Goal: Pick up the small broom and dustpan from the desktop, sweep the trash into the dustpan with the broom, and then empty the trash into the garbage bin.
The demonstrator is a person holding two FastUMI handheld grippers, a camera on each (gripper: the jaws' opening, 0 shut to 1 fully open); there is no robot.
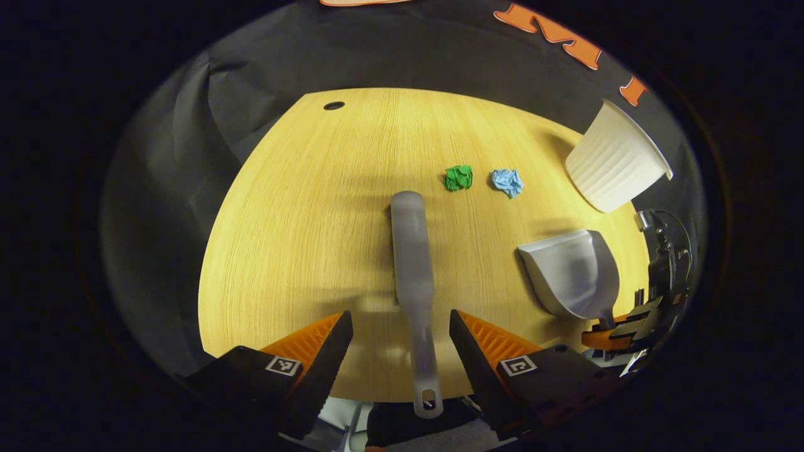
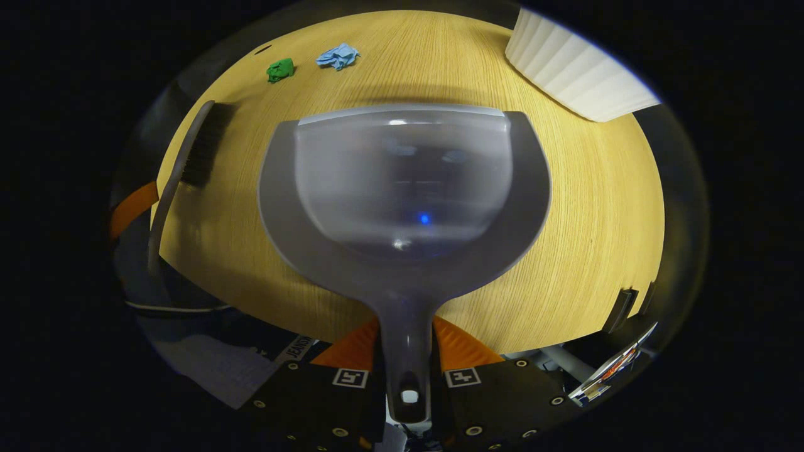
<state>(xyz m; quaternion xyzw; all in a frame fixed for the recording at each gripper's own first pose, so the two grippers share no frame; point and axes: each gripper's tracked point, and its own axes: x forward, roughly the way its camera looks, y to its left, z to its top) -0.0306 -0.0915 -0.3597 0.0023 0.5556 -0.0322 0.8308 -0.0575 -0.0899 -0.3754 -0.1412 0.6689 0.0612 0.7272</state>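
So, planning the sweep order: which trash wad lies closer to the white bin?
The blue wad; it lies between the green wad and the white bin.

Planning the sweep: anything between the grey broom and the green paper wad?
No: bare wooden desktop separates the grey broom from the green paper wad, in the left gripper view.

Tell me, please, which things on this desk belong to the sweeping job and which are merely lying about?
Belong to the job:
broom
dustpan
green paper scrap
blue paper scrap
white ribbed garbage bin

Lying about:
desk's cable hole, part of the wooden desktop
papers below the desk edge
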